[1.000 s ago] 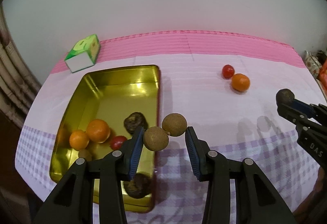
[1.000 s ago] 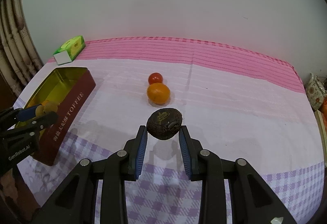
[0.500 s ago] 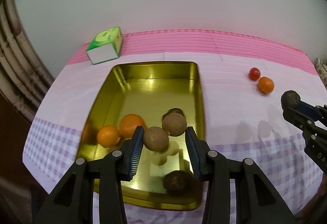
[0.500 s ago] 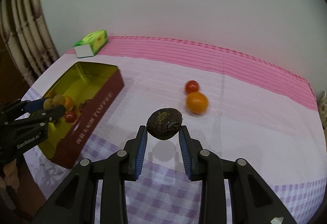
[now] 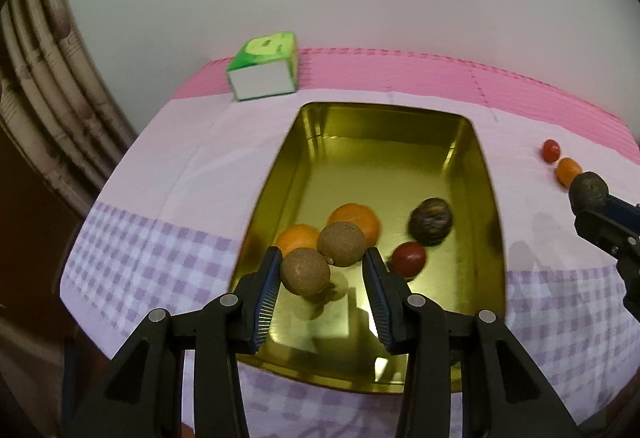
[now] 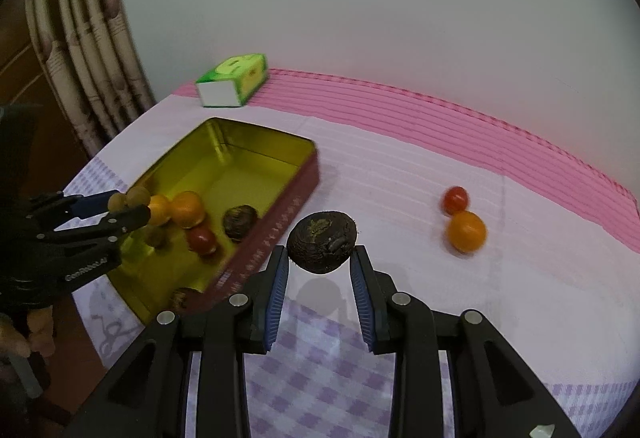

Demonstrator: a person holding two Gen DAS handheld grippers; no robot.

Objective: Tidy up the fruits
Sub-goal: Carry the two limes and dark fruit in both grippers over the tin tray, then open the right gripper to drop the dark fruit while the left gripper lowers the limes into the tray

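Left claw (image 5: pixel 320 270) grips two brown round fruits (image 5: pixel 324 258) above gold tin (image 5: pixel 486 206). Tin holds two oranges (image 5: pixel 360 216), one red tomato (image 5: pixel 408 258), two dark fruits (image 5: pixel 431 226). Right claw (image 6: pixel 320 258) pinches one dark fruit (image 6: pixel 322 241) above bench (image 6: pixel 400 166). One tomato (image 6: pixel 455 199), one orange (image 6: pixel 467 231) on bench, touching.

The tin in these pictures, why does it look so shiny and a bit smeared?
Left wrist view: the gold tin mirrors light, with glare on its floor; its near rim is blurred. Right wrist view: the tin and orange are motion-smeared; fisheye bends the table edge.
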